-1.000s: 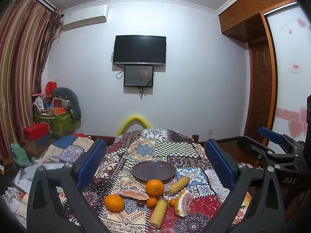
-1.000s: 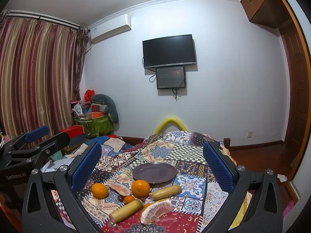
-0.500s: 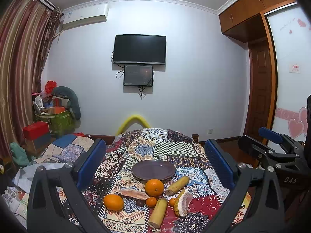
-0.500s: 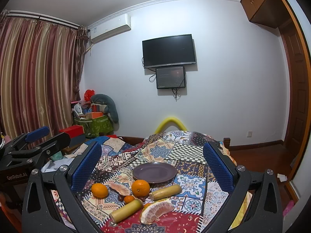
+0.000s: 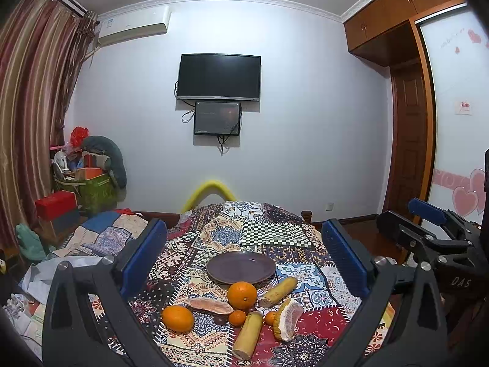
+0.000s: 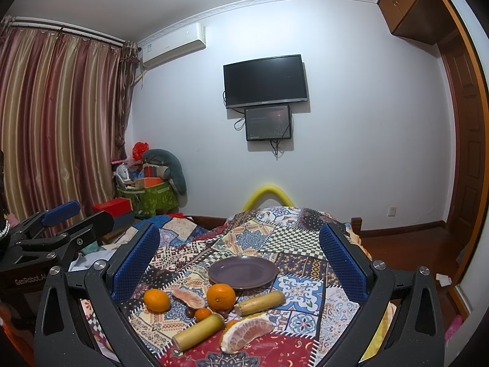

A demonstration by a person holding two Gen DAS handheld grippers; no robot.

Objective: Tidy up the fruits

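Observation:
An empty purple plate (image 5: 240, 267) (image 6: 243, 271) sits mid-table on a patchwork cloth. In front of it lie two big oranges (image 5: 242, 295) (image 5: 178, 318), small tangerines (image 5: 237, 318), two pomelo pieces (image 5: 209, 305) (image 5: 288, 319) and two yellow sugarcane sticks (image 5: 278, 287) (image 5: 248, 335). My left gripper (image 5: 244, 260) is open and empty, held above the near table edge. My right gripper (image 6: 240, 263) is open and empty, beside it. The right wrist view shows the same fruit: oranges (image 6: 221, 296) (image 6: 156, 300), pomelo (image 6: 246, 331), sugarcane (image 6: 259, 302).
The patchwork-covered table (image 5: 269, 232) runs to the far wall, with a yellow foam arc (image 5: 211, 192) behind it. Boxes and bags (image 5: 85, 186) pile up at the left by the curtains. A wooden door (image 5: 409, 140) is on the right.

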